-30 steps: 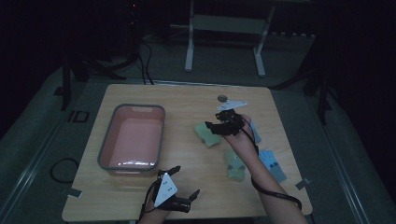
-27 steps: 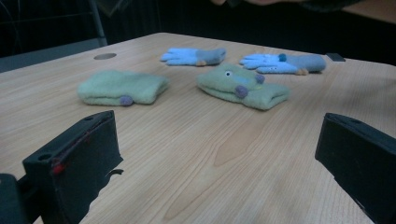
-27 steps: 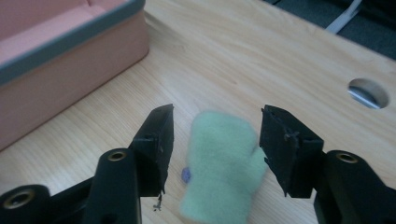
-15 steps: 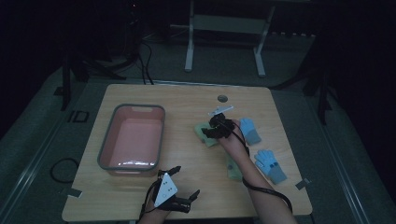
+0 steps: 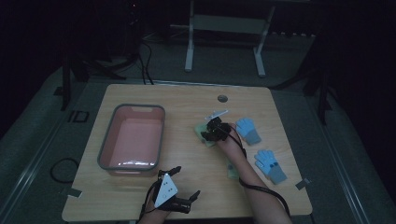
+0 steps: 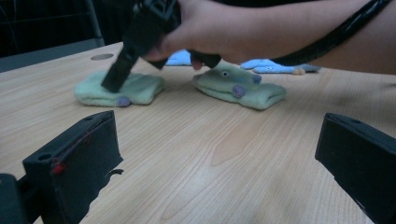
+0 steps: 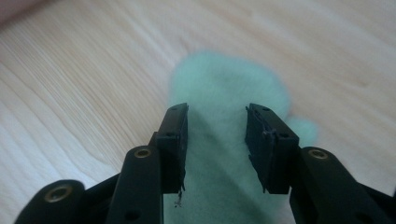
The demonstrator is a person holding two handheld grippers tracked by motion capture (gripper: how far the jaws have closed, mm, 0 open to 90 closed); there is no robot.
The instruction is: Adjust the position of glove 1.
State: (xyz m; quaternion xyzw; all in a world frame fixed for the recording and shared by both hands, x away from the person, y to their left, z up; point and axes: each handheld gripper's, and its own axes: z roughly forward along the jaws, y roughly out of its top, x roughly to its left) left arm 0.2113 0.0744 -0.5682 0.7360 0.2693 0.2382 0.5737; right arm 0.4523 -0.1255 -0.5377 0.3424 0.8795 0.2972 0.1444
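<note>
1. High view: we see the right gripper (image 5: 210,133) down on a green mitten (image 5: 201,134) near the middle of the wooden table (image 5: 187,100); gripper and hand cover most of the mitten, so only its pale edge peeks out at 9 o'clock of the gripper. The room is dim, and from here we cannot tell how the jaws stand. A second green mitten (image 5: 231,171) is largely hidden under the right forearm. Two blue gloves (image 5: 247,130) (image 5: 271,165) lie at 3 and 5 o'clock of the gripper. A pink bin (image 5: 133,140) sits at 9 o'clock. The left gripper (image 5: 180,189) rests at the table's near edge, its hand cut off by the frame.

2. Left gripper view: its own jaws stand spread wide with bare tabletop between them, both cut off at the frame's edges. Beyond, at 11 o'clock, a black jaw of the right gripper (image 6: 116,77) touches the green mitten (image 6: 119,88); the other mitten (image 6: 238,88) lies at 1 o'clock, the blue gloves partly hidden behind the hand.

3. Right gripper view: the jaws have just been closing and stand part-spread with the green mitten (image 7: 224,88) between them; whether the pads press it we cannot tell, blurred as it is.
</note>
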